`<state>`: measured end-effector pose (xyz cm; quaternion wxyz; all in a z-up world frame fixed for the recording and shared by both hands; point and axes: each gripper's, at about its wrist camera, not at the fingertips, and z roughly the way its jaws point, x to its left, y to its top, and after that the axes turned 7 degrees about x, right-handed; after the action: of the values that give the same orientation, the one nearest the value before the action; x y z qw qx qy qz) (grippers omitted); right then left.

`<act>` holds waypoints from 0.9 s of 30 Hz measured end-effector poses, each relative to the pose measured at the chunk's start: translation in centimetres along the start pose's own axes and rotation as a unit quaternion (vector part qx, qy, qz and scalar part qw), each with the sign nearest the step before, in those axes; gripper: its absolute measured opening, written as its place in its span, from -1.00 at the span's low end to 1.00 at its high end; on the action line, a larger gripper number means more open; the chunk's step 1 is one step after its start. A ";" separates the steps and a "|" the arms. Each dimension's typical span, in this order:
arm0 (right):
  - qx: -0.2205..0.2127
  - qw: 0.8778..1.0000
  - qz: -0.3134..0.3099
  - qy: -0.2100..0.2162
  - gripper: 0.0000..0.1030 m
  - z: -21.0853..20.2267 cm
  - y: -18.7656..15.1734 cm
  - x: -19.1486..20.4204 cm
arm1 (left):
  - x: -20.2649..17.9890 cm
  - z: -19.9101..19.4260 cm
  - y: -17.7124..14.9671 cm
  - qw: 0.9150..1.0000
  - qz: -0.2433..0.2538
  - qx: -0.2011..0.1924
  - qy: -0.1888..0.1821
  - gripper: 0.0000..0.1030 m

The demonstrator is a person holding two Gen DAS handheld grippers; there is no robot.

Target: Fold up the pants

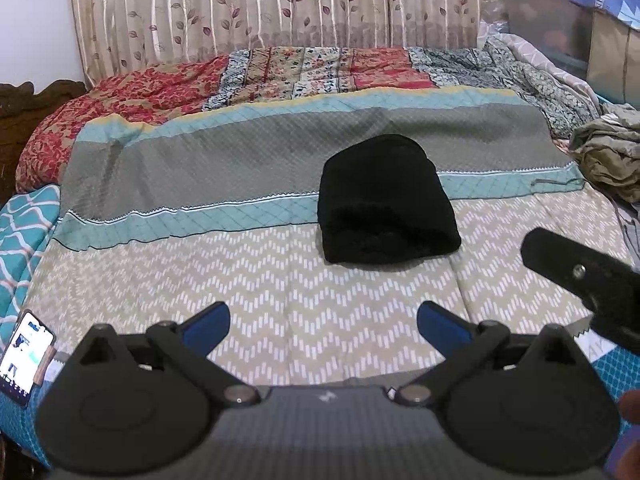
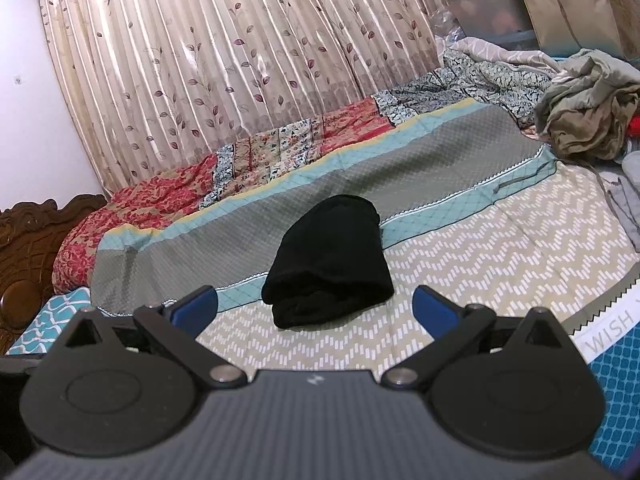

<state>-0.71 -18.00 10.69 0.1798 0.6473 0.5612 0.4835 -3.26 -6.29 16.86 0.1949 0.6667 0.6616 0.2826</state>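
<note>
Left wrist view: the left gripper (image 1: 323, 326) has its two blue-padded fingers (image 1: 208, 326) spread wide, with nothing between them but the chevron-printed beige sheet below. Ahead of the jaws and slightly to the right lies the black folded pants bundle (image 1: 386, 204), a compact soft stack resting flat on the patterned bedspread (image 1: 200, 184), straddling the teal stripe where the grey diamond band meets the beige zigzag band. It is well apart from the fingers. At the right edge, part of the right gripper (image 1: 580, 276) juts into view as a black arm with a bolt; its jaws cannot be judged from here.

In the right wrist view, the right gripper (image 2: 316, 310) also stands wide open and holds nothing. The same black bundle (image 2: 328, 264) sits just beyond the gap between the blue pads, untouched, its folded layers showing along the near edge.

Further out, a red floral quilt (image 1: 132, 96) is bunched along the far side of the bed beneath a beige leaf-print curtain (image 1: 260, 4). A heap of olive-grey crumpled clothes (image 2: 588, 108) lies at the right. A lit smartphone (image 1: 24, 356) rests at the near left corner, and a carved dark wooden headboard (image 2: 32, 248) stands at the left.
</note>
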 end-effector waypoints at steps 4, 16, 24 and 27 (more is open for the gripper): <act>0.007 1.000 0.005 -0.002 1.00 0.1 -0.3 -0.2 | -0.4 0.4 -0.7 1.000 0.010 0.019 -0.006 1.00; 0.038 0.999 0.017 -0.023 1.00 0.4 -1.5 -1.2 | -0.7 1.7 -4.0 0.994 0.032 0.102 -0.011 1.00; 0.064 0.998 0.015 -0.024 1.00 1.3 -2.3 -1.2 | -1.5 2.2 -5.3 0.992 0.052 0.113 -0.002 1.00; 0.070 0.997 0.020 -0.023 1.00 1.7 -2.4 -1.4 | -1.6 2.7 -5.4 0.991 0.058 0.120 -0.001 1.00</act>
<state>-0.47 -18.04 7.44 0.1375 0.6805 0.5761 0.4315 -5.61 -7.36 11.18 0.0973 0.7227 0.6509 0.2112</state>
